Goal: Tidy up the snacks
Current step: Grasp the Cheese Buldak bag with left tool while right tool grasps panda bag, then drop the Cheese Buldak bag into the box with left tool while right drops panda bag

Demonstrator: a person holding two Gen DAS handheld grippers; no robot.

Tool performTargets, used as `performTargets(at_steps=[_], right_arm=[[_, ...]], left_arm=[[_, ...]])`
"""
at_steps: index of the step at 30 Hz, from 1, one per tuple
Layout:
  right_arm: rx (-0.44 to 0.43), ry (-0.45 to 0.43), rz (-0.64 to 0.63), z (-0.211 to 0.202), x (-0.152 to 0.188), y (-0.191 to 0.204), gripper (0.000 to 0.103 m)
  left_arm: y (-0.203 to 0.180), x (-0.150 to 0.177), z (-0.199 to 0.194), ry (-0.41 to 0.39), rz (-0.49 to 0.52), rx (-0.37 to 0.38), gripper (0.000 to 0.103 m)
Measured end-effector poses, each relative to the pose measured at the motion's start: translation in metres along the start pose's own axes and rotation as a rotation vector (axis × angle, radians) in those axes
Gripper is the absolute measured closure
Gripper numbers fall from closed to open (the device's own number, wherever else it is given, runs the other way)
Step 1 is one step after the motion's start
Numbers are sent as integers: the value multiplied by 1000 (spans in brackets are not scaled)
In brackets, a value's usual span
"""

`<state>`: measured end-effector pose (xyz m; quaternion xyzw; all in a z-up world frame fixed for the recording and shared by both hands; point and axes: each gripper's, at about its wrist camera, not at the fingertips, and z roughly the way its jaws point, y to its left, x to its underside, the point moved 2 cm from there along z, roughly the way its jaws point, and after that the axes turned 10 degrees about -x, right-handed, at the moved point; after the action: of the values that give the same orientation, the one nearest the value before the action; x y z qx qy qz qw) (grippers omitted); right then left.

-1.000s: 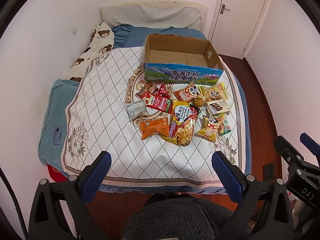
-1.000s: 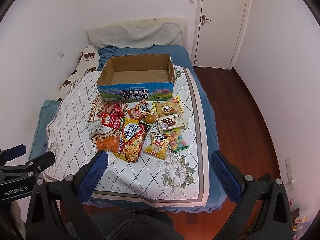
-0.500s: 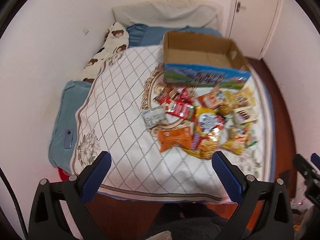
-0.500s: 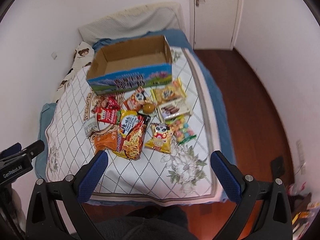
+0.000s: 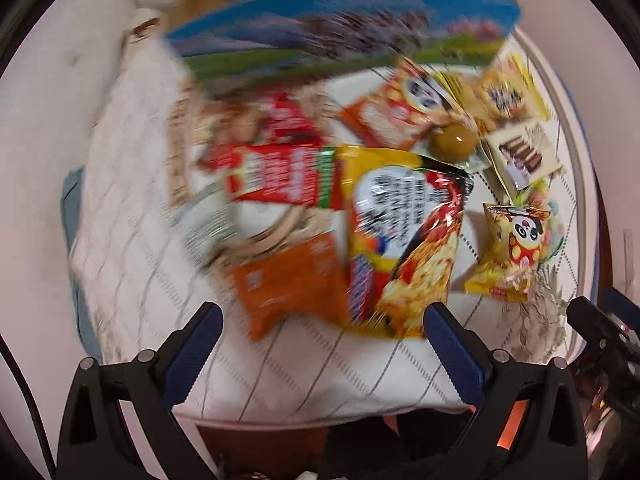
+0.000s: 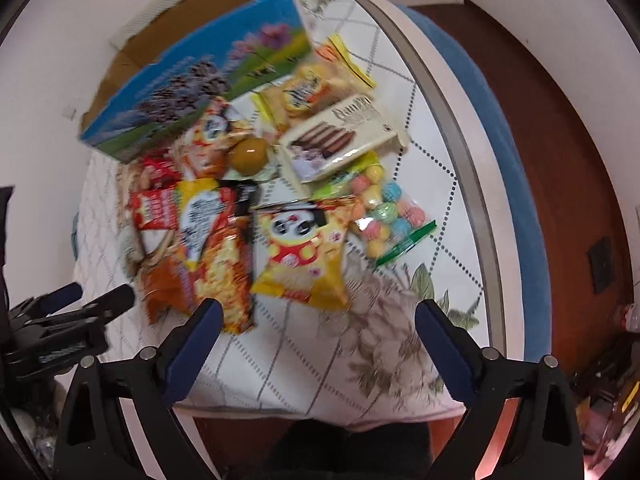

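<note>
Several snack packs lie on a quilted bed cover point(image 5: 132, 280) in front of an open cardboard box point(image 5: 340, 28) with a blue printed side. My left gripper point(image 5: 322, 324) is open and empty, just short of an orange pack point(image 5: 292, 280) and a large yellow-red noodle bag point(image 5: 400, 232). My right gripper point(image 6: 316, 320) is open and empty, just short of a yellow panda pack point(image 6: 304, 252). A bag of coloured candy balls point(image 6: 380, 216), a white wafer box point(image 6: 340, 136) and a brown ball point(image 6: 248, 152) lie beyond it.
The bed's near edge point(image 6: 280, 412) lies just below both grippers. Wooden floor point(image 6: 560, 120) runs along the bed's right side. White walls close the left side. Each gripper shows at the edge of the other's view. Both views are motion-blurred.
Both grippers have moved forward and down toward the snack pile, which now fills the views. Their jaws stay open. The snacks and box have not moved.
</note>
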<state>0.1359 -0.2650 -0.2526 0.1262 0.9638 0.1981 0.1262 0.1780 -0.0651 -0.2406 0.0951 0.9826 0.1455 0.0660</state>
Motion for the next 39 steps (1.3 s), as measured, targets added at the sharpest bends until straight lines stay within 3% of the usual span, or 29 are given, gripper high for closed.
performTargets(at_steps=[7, 8, 10, 13, 18, 21, 23, 25, 29, 35, 39], right_arm=[[-26, 57, 9, 19, -10, -18, 9], [-30, 61, 8, 20, -10, -19, 9], [-30, 66, -1, 25, -11, -20, 10], [-50, 86, 11, 37, -13, -17, 16], [-36, 110, -5, 67, -20, 2, 19], [22, 123, 2, 89, -25, 12, 25], [47, 138, 41, 101, -27, 14, 27], [48, 153, 74, 110, -27, 16, 37], [70, 132, 85, 118, -32, 23, 45], [106, 120, 13, 104, -28, 49, 54], [59, 125, -13, 85, -23, 74, 55]], left_arm=[[-65, -40, 68, 123, 174, 29, 0], [-67, -44, 73, 119, 155, 65, 2], [-63, -47, 75, 121, 91, 106, 21], [-44, -43, 71, 110, -26, 127, 25], [0, -26, 86, 154, -200, 161, 23], [4, -26, 101, 172, -189, 242, 19], [1, -27, 107, 164, -141, 252, 18], [-6, -27, 113, 155, -90, 261, 17], [-2, -21, 116, 120, -103, 285, 18], [24, 12, 84, 68, -140, 277, 21], [33, 25, 56, 53, -140, 291, 21]])
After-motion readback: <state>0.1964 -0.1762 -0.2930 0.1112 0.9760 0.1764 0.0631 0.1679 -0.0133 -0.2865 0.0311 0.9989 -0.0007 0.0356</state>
